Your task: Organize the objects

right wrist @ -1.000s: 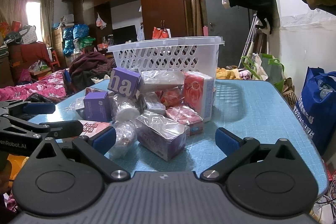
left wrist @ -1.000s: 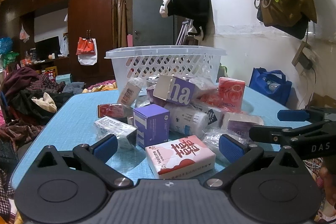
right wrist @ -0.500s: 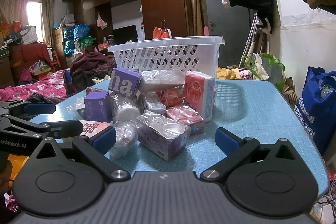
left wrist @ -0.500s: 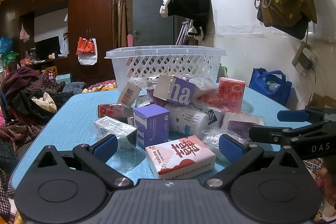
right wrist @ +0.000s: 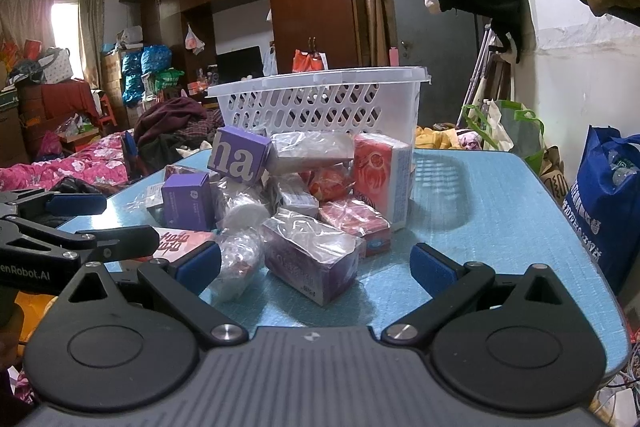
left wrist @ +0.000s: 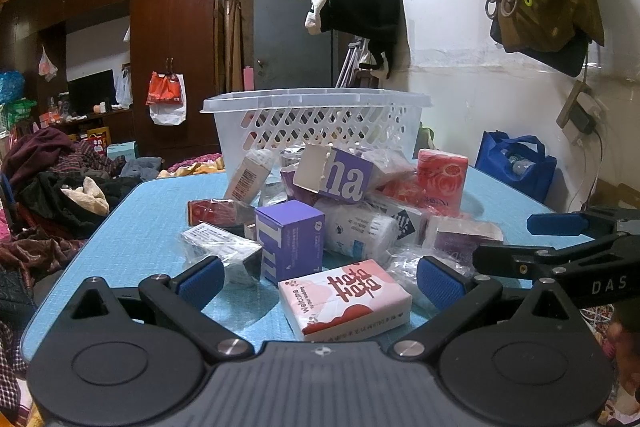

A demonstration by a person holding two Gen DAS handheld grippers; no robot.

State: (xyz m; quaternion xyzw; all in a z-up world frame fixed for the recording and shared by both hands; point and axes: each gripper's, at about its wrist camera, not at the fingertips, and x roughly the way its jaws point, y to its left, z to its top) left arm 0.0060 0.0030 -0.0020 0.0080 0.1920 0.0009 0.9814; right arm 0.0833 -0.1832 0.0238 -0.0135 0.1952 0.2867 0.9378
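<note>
A pile of boxes and wrapped packs lies on a blue table point(left wrist: 132, 227) in front of a white lattice basket point(left wrist: 320, 119). My left gripper point(left wrist: 320, 277) is open and empty, with a pink-and-white tissue pack point(left wrist: 346, 299) lying on the table between its fingers. A purple box point(left wrist: 290, 241) stands just behind it. My right gripper point(right wrist: 316, 265) is open and empty, with a plastic-wrapped purple box point(right wrist: 312, 257) just ahead of its fingers. The basket also shows in the right wrist view point(right wrist: 320, 107). A red tissue pack point(right wrist: 382, 179) stands upright by the basket.
The right gripper shows at the right edge of the left wrist view point(left wrist: 568, 255); the left gripper shows at the left edge of the right wrist view point(right wrist: 60, 227). A blue bag point(right wrist: 608, 203) hangs right of the table. Clothes are heaped on the left.
</note>
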